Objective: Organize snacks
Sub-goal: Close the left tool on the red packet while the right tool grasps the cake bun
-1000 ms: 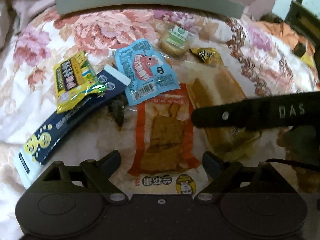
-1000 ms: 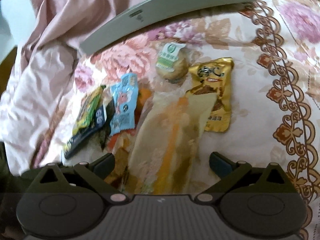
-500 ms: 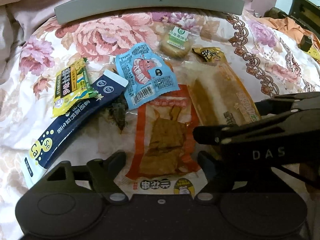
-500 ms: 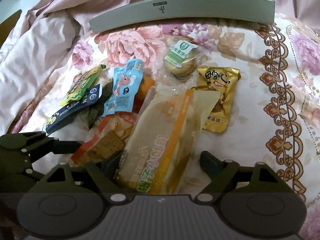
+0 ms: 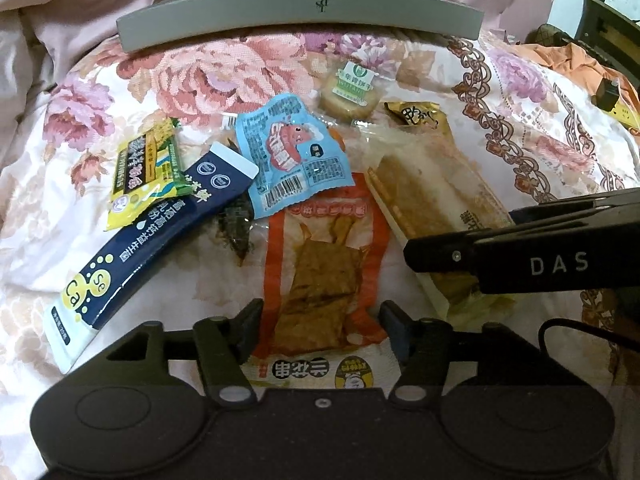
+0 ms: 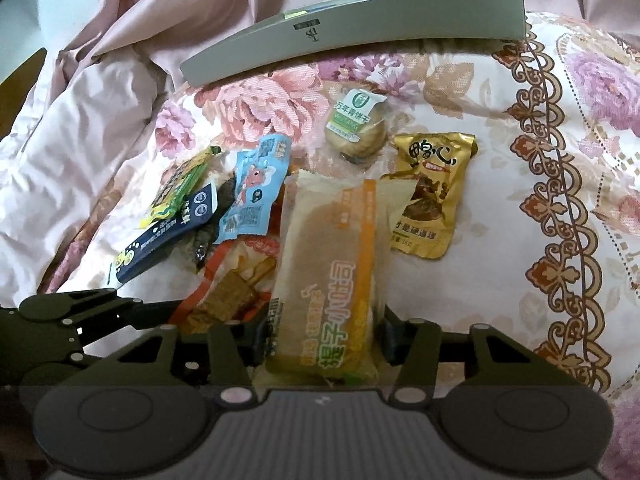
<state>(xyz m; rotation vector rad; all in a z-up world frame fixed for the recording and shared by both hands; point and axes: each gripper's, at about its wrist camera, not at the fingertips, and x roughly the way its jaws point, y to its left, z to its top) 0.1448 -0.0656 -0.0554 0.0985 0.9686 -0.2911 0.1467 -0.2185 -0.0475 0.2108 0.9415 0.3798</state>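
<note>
Between the fingers of your right gripper [image 6: 324, 332], spread wide around it but not yet closed, lies the long translucent orange-striped cake packet [image 6: 332, 276] on the floral bedspread [image 6: 500, 240], just beside the gold foil pouch [image 6: 430, 196]; light, soft and crushable with slippery film, so pinch gently across its near end.

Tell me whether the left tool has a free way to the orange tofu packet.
Probably yes: the left tool is open, its tips flanking the orange tofu packet, with nothing lying on that near end.
</note>
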